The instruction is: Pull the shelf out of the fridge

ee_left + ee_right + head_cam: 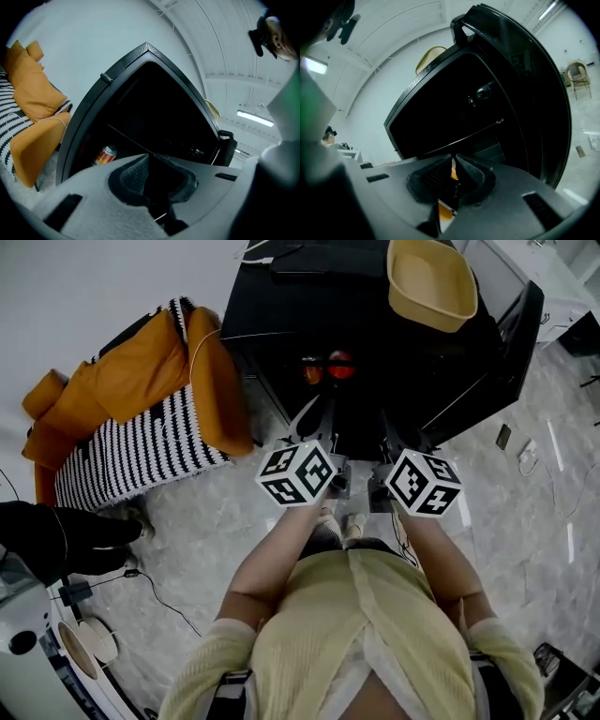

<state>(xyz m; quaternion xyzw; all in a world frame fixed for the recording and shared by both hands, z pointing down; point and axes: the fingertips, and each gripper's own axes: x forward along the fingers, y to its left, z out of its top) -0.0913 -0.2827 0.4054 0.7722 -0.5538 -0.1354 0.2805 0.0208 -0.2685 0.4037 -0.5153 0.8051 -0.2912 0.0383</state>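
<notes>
A black mini fridge [309,310] stands open in front of me, its door [497,362] swung to the right. Inside, a thin shelf [126,136] [478,133] shows as a pale edge across the dark cavity. That edge runs straight into both pairs of jaws. My left gripper [314,413] [149,157] is shut on the shelf's front edge at the left. My right gripper [386,425] [453,159] is shut on the same edge at the right. Orange cans [323,368] [105,154] sit in the fridge near the shelf.
A beige basin [431,282] rests on top of the fridge. To the left is a striped seat [141,456] with orange cushions [141,371], close to the fridge's side. Cables lie on the marble floor [525,521], and white equipment [28,652] stands at lower left.
</notes>
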